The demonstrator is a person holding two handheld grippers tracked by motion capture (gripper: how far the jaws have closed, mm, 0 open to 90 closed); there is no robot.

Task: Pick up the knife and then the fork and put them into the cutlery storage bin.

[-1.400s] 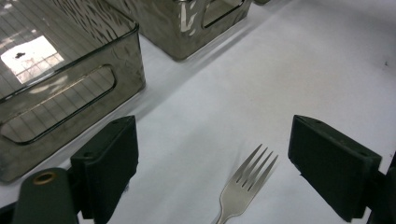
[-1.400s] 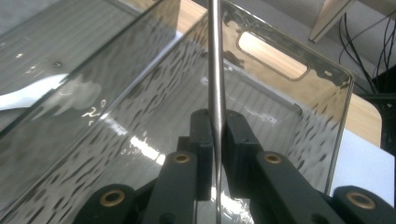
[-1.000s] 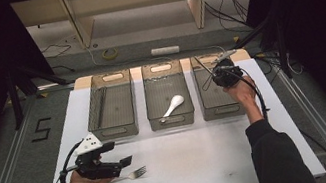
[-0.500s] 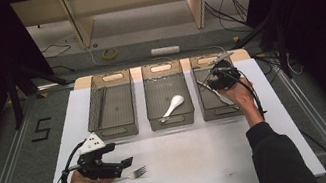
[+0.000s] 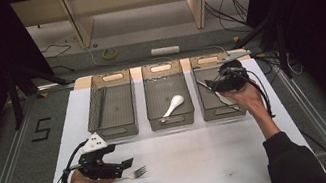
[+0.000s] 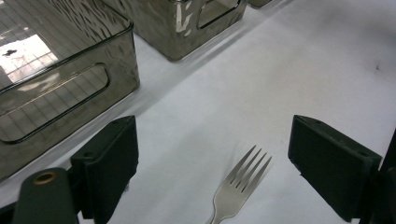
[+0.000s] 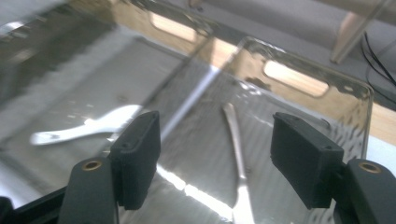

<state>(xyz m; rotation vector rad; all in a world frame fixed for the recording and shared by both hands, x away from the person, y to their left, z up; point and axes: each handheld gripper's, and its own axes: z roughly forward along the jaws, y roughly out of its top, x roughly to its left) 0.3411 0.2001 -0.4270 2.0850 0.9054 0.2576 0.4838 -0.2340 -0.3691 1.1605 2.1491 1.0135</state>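
Your white tabletop [image 5: 204, 165] carries three clear bins in a row across its far half. The left bin [image 5: 111, 105] sits at about 11 o'clock from the tabletop's centre, the middle bin [image 5: 168, 95] at 12 and the right bin [image 5: 216, 89] at about 1 o'clock.

Your left gripper [image 5: 126, 165] rests low on the tabletop at about 7 o'clock, pointing toward 3 o'clock. Its jaws stand wide apart and press on nothing. In the left gripper view [image 6: 212, 163] the fork [image 6: 236, 186] lies flat on the tabletop between them, tines toward the far side, touching neither jaw.

Your right gripper [image 5: 210, 83] hangs over the right bin, tilted down into it. Its jaws have just been opening and now stand well apart with nothing between the pads. In the right gripper view [image 7: 215, 158] a metal utensil [image 7: 236, 149] lies on the bin floor below the gap; which kind it is you cannot tell from the blur.

The white spoon [image 5: 172, 106] lies in the middle bin, bowl toward 1 o'clock, handle toward 7.
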